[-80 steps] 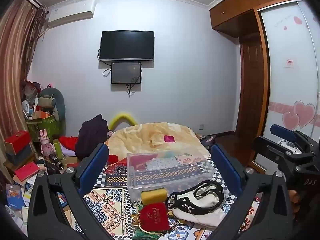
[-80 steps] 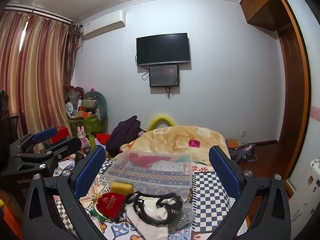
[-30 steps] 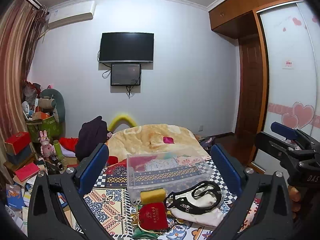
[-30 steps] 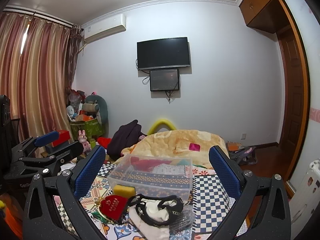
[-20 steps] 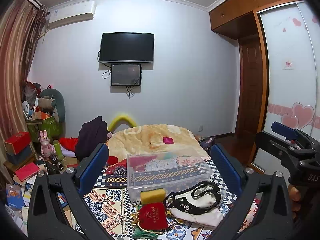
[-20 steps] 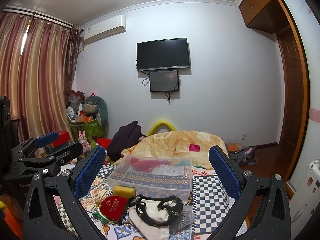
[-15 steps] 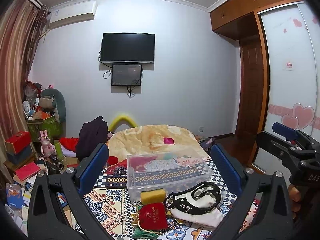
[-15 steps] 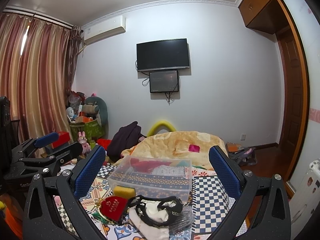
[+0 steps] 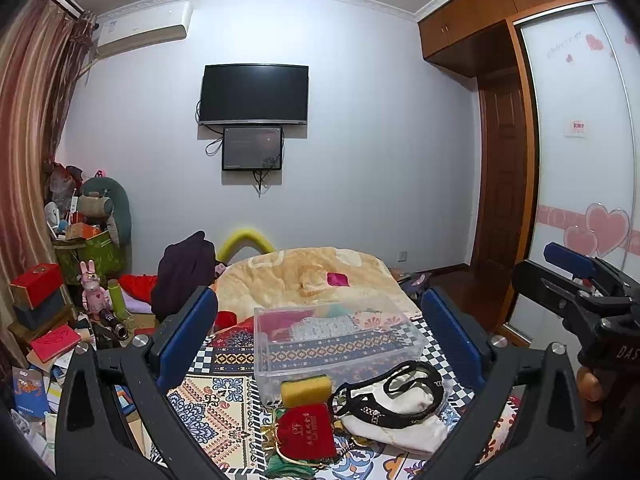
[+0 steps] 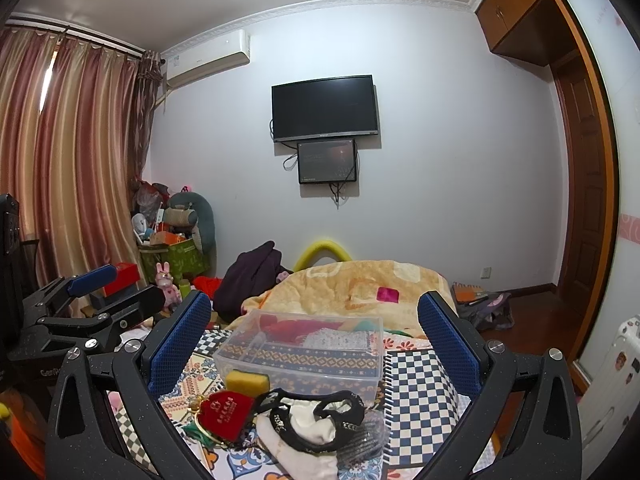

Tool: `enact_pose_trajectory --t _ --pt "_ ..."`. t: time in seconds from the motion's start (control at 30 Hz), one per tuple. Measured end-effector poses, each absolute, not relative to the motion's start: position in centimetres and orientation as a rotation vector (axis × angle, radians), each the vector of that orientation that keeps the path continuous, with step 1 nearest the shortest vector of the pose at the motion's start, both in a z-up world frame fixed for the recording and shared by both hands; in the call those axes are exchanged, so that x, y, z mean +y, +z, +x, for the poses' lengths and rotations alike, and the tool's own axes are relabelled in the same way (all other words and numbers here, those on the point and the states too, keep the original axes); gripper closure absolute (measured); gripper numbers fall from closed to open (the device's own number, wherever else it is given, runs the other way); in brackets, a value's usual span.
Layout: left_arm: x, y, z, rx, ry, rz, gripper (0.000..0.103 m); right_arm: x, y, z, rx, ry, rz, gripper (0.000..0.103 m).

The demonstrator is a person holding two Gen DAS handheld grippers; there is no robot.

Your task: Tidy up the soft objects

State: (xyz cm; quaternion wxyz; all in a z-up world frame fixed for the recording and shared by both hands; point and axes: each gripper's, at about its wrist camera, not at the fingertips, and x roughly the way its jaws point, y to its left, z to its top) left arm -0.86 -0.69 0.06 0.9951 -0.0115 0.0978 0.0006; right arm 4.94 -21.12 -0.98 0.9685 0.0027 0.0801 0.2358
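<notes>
i hold both tools up above the bed, neither touching anything. my left tool [image 9: 318, 332] is spread wide and empty, and my right tool [image 10: 314, 336] is the same, released with nothing between its blue pads. the soft things lie in a small heap on the patterned bed cover [image 9: 216, 412], just in front of the clear plastic bin [image 9: 336, 340]: a yellow sponge [image 9: 306, 390] touching the bin's near wall, a red pouch [image 9: 306, 432] just in front of it, and a white cloth bag [image 9: 394, 408] with a black strap beside them on the right. the bin already holds some folded fabric.

i judge the step in hand is the first reach down to the heap. to do it well i should pick one item per tool and not rake the pile: the sponge is the easy one, so i'd drop my left tool straight over it and squeeze across its short sides. the bag is floppy, so i'd pinch a bunch of cloth, not the strap, or it will dangle and snag the bin's rim. lift clear before moving over the bin.
</notes>
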Motion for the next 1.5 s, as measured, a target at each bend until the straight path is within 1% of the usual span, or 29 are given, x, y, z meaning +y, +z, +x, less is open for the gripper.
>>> enact_pose_trajectory --t 0.23,0.37,0.73,0.97,1.03,1.07,1.1,1.13,1.17,1.2,1.23,1.3,1.33,1.4,1.47,1.5 --pt "-0.6 -1.3 0.4 0.243 -0.005 -0.022 0.0 -21.0 -2.1 6.2 0.212 0.467 0.004 0.0" --pt "-0.3 -3.1 1.8 0.307 -0.005 -0.028 0.0 -21.0 -3.7 7.5 0.273 0.464 0.0 0.0" --pt "1.5 -10.3 5.9 0.543 -0.017 -0.091 0.0 -21.2 -9.4 12.0 0.509 0.493 0.013 0.0" --pt "2.3 -14.1 7.4 0.658 -0.021 -0.144 0.0 -21.5 -12.3 13.0 0.612 0.505 0.009 0.0" --pt "2.3 -14.9 7.6 0.679 -0.018 -0.147 0.0 -21.5 -12.9 13.4 0.635 0.505 0.007 0.006" --pt "2.3 -15.2 7.8 0.688 -0.016 -0.149 0.002 -21.4 -13.1 13.7 0.648 0.503 0.008 0.012" --pt "2.3 -15.4 7.9 0.698 -0.015 -0.151 0.008 -21.5 -13.4 13.9 0.663 0.501 0.013 0.017" --pt "2.3 -15.7 8.1 0.71 -0.017 -0.152 0.012 -21.5 -13.5 14.2 0.674 0.501 0.017 0.02" --pt "2.4 -15.9 8.3 0.721 -0.02 -0.152 0.017 -21.6 -13.7 14.5 0.687 0.5 0.026 0.026" --pt "2.7 -16.2 8.5 0.726 -0.019 -0.153 0.019 -21.8 -14.0 14.7 0.696 0.504 0.034 0.033" --pt "2.8 -16.4 8.6 0.729 -0.011 -0.154 0.02 -21.8 -14.1 14.8 0.701 0.505 0.04 0.036" --pt "3.1 -16.6 8.5 0.732 -0.003 -0.158 0.028 -21.7 -14.2 15.1 0.711 0.507 0.049 0.049" --pt "3.2 -16.7 8.5 0.736 -0.006 -0.164 0.031 -21.8 -14.3 15.1 0.714 0.51 0.055 0.053" --pt "3.4 -16.9 8.6 0.743 -0.017 -0.173 0.04 -21.8 -14.4 15.2 0.72 0.52 0.063 0.065" --pt "3.5 -17.0 8.4 0.747 -0.019 -0.171 0.044 -21.6 -14.3 15.2 0.722 0.524 0.065 0.069" --pt "3.4 -17.0 8.4 0.749 -0.023 -0.168 0.048 -21.7 -14.3 15.1 0.717 0.524 0.068 0.071"
